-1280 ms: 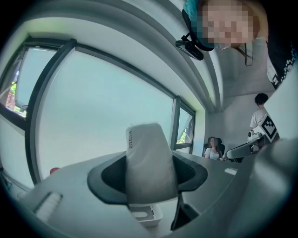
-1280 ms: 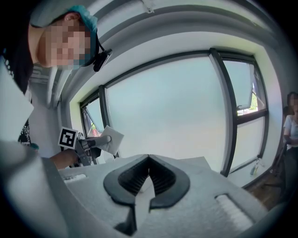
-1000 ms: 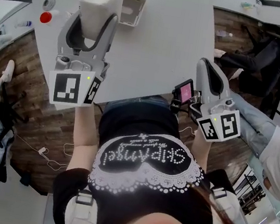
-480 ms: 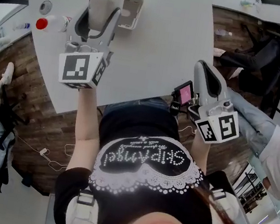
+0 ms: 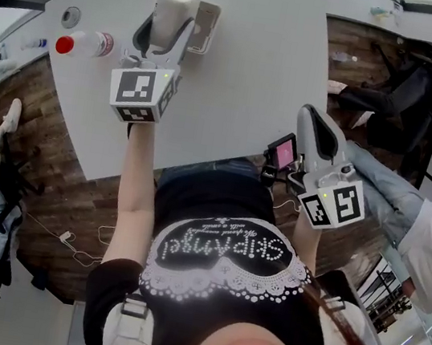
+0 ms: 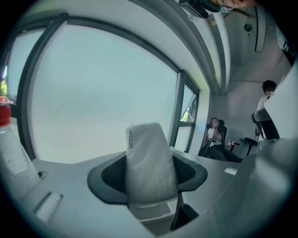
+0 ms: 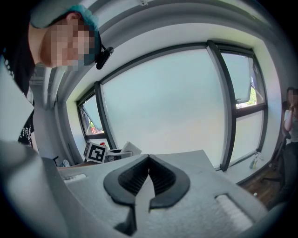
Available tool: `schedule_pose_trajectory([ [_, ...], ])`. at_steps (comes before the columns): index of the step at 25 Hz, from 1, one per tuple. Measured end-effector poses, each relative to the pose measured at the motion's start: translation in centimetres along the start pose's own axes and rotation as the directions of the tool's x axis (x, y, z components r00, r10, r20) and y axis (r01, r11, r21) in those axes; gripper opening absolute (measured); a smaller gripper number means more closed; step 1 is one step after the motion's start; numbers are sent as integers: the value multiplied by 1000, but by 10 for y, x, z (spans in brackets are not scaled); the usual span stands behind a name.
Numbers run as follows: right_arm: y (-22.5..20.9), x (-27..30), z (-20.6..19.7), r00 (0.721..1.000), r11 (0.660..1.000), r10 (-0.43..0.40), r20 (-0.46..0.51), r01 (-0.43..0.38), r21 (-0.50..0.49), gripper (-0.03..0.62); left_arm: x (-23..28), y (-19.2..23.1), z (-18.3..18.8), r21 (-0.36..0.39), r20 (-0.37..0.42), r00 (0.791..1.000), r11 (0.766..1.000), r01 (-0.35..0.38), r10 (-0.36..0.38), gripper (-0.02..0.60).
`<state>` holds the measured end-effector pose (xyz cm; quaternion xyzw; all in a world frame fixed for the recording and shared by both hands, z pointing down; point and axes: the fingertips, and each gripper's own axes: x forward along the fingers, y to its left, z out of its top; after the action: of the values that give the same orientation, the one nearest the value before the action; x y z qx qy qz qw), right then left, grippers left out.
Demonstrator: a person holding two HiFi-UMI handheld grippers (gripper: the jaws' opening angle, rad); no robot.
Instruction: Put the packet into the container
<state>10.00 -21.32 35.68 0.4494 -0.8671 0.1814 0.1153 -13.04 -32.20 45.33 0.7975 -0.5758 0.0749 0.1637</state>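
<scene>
A white packet (image 5: 176, 5) sits upright between the jaws of my left gripper (image 5: 173, 21), which is shut on it above the grey table (image 5: 249, 67). Just right of the packet is the white container (image 5: 208, 22), an open box on the table's far part. The left gripper view shows the packet (image 6: 149, 162) gripped at its middle, with the container (image 6: 151, 211) just below and behind it. My right gripper (image 5: 310, 113) is held at the table's right edge; its jaws (image 7: 149, 179) are shut with nothing in them.
A clear bottle with a red cap (image 5: 82, 43) lies on the table left of the left gripper, near a small round disc (image 5: 71, 16). A small device with a pink screen (image 5: 284, 150) is beside the right gripper. People sit on chairs around the table.
The left gripper has carried the packet forward and to the right, up beside the container. The right gripper has hardly shifted.
</scene>
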Motion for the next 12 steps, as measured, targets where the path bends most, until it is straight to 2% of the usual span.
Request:
schedule_pose_trajectory([
  [3,-1,0,0,1000,1000,-2,3,2,2,2,6,4,-9,5,-15,1000,1000,-21,21,270],
  [12,-4,-5,-5,1000,1000,-15,-7,15,11,3,22,8,-39,17,-77,997,1000,-21,23,270],
])
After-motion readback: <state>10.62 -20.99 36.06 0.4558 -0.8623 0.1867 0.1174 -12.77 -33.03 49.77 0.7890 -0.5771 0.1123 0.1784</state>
